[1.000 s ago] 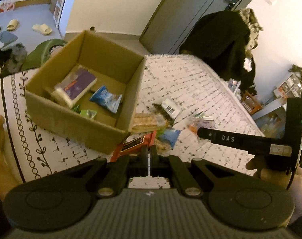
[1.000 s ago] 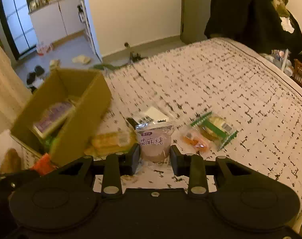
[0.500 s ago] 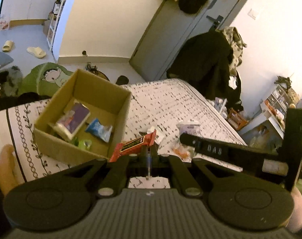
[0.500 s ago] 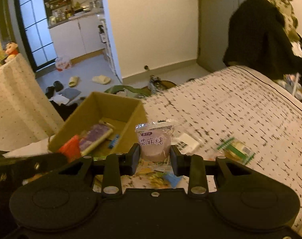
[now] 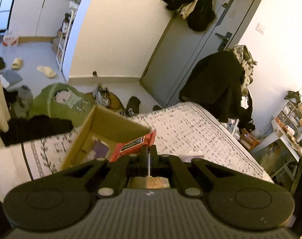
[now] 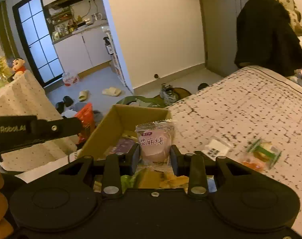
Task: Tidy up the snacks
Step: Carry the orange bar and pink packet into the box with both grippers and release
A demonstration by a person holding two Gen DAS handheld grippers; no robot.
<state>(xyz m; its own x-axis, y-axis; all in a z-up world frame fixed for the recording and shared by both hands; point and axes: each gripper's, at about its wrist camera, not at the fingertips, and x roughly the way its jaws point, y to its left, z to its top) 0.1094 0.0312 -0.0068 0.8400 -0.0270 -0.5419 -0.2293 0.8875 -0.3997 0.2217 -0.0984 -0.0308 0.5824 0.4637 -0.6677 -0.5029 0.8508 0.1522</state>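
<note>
My left gripper (image 5: 149,153) is shut on a red snack bar wrapper (image 5: 133,144) and holds it up in front of the open cardboard box (image 5: 103,125) on the bed. My right gripper (image 6: 154,155) is shut on a pink mochi packet (image 6: 155,143) and holds it just before the same box (image 6: 111,127), which has a purple packet (image 6: 123,146) inside. A white packet (image 6: 217,147) and a clear packet with green and orange pieces (image 6: 260,155) lie on the bedspread to the right. More snacks (image 6: 161,179) show below the right gripper.
The patterned bed (image 6: 250,107) runs off to the right. The left gripper's body (image 6: 31,131) crosses the left of the right wrist view. A chair piled with dark clothes (image 5: 216,85) stands at the bed's far end. Slippers and a green rug (image 5: 59,101) lie on the floor.
Both grippers have risen and tilted up with their snacks, so the box now sits low in both views. The right gripper has moved left toward the box.
</note>
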